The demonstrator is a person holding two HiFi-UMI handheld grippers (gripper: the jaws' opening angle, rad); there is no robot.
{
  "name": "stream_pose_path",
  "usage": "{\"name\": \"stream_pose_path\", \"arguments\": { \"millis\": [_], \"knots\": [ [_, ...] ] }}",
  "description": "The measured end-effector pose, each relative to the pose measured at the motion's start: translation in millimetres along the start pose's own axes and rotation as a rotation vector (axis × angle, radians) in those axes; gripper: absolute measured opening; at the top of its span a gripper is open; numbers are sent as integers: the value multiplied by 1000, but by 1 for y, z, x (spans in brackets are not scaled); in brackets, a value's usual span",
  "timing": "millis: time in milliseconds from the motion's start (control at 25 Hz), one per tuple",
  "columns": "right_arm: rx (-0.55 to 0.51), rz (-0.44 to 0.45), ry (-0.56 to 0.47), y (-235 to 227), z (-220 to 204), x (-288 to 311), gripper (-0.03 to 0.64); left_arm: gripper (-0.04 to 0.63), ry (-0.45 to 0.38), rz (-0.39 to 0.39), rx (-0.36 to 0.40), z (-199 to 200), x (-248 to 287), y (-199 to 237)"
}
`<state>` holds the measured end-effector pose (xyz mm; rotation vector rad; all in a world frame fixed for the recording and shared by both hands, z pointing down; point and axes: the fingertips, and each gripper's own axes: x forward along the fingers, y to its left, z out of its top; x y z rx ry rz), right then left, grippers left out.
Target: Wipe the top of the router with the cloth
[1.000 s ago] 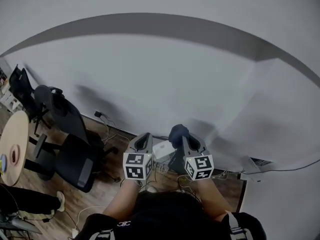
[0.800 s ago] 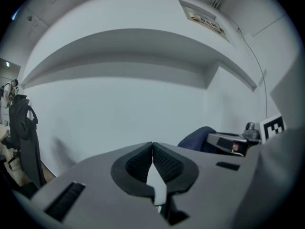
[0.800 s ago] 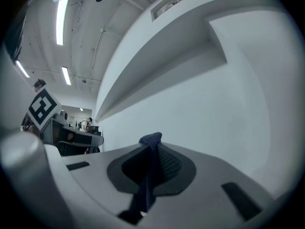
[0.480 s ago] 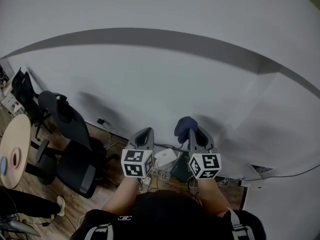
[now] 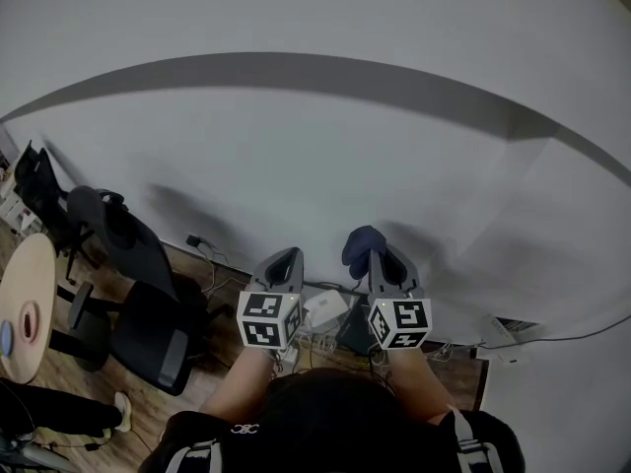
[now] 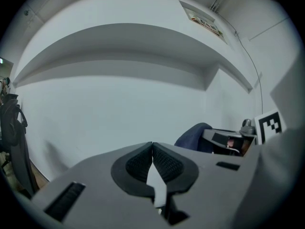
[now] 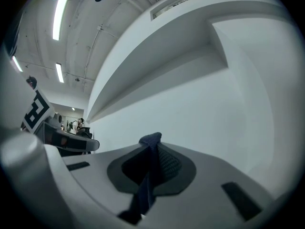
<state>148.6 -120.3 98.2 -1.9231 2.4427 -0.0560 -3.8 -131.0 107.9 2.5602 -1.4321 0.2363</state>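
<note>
Both grippers are held up side by side before a white wall. My right gripper is shut on a dark blue cloth, which bunches above its tip. In the right gripper view the cloth runs down between the pads of that gripper. My left gripper is shut with nothing in it, its pads meeting. Low on the floor between the two grippers lies a small white box, apparently the router, with cables around it. The left gripper view shows the cloth off to the right.
Black office chairs stand on the wooden floor at the left. A round wooden table sits further left. Cables and a white power strip lie along the foot of the wall.
Both grippers have risen a little against the wall, the right one carrying the cloth with it. The grip on the cloth is unchanged.
</note>
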Motion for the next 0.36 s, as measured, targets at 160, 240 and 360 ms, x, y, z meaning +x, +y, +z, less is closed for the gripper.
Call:
{"name": "stream_pose_path", "arguments": {
  "millis": [160, 240, 360],
  "knots": [
    [13, -1, -14, 1, 3, 0, 5, 2, -13, -8, 3, 4, -3, 0],
    [22, 4, -25, 6, 6, 0, 5, 2, -15, -10, 5, 5, -6, 3],
    [30, 12, -34, 17, 9, 2, 5, 2, -11, -13, 9, 7, -10, 12]
  ]
}}
